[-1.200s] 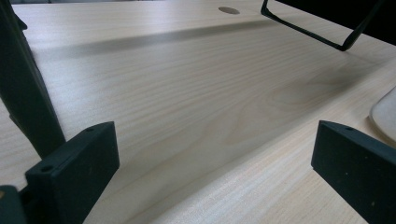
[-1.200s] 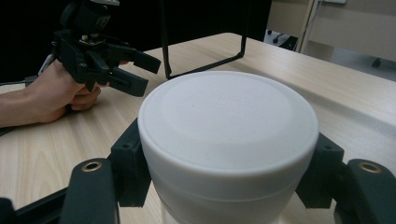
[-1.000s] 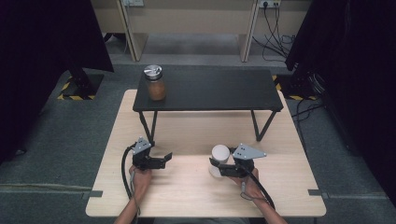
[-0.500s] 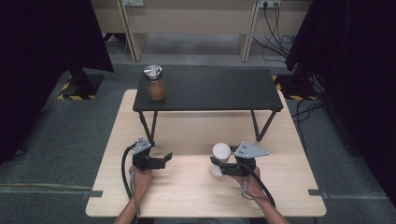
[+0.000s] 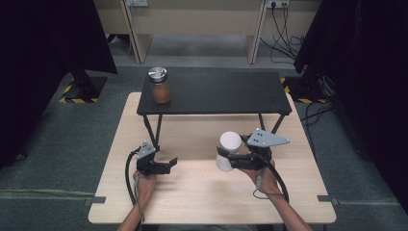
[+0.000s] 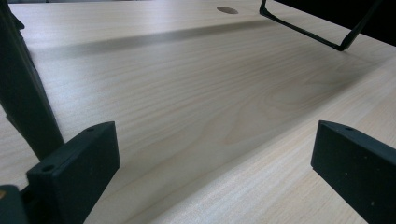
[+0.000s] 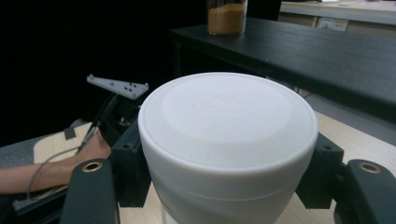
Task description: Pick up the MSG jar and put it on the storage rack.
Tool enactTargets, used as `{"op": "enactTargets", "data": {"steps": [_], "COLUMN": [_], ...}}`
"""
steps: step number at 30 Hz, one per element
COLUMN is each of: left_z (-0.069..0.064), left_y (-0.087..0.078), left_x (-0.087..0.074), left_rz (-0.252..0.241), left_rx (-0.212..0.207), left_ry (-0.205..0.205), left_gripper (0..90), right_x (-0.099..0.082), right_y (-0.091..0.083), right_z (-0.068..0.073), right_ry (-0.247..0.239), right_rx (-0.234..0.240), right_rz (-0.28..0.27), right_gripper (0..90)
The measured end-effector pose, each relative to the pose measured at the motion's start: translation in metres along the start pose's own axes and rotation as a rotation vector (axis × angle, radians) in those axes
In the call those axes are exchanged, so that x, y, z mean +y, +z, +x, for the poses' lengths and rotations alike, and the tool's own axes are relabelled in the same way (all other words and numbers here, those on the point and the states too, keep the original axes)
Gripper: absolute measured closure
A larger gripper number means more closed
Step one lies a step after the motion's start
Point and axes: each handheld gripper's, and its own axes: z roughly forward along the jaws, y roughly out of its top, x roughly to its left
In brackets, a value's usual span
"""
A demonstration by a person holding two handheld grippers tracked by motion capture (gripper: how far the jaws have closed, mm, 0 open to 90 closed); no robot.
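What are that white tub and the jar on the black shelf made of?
The white tub looks like matte plastic: smooth, opaque, with faint moulded lettering on top. The jar seems clear glass or plastic, its orange-brown contents showing through, with a shiny, probably metal lid.

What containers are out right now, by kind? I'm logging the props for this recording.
White container, gripped by the right gripper: 1
Glass jar with brown contents and a metal lid, on the black shelf: 1
Total: 2
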Motion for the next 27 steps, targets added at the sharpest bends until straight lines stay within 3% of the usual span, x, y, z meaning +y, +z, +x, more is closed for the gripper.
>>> {"op": "enactTargets", "data": {"steps": [5, 15, 27], "left_z": [0.001, 0.001, 0.001], "left_y": [0.000, 0.000, 0.000], "left_x": [0.000, 0.000, 0.001], "left_rz": [0.000, 0.000, 0.004], "left_rx": [-0.001, -0.005, -0.008], "left_ry": [0.002, 0.001, 0.001], "left_gripper": [0.4, 0.5, 0.6], "right_x": [0.031, 0.092, 0.134], "right_y": [-0.002, -0.001, 0.021], "right_z": [-0.003, -0.004, -0.014], "right_ry": [0.007, -0.026, -0.002], "right_rx": [0.008, -0.036, -0.101], "right_rz": [0.007, -0.006, -0.011], "right_gripper": [34.2, 34.2, 34.3]}}
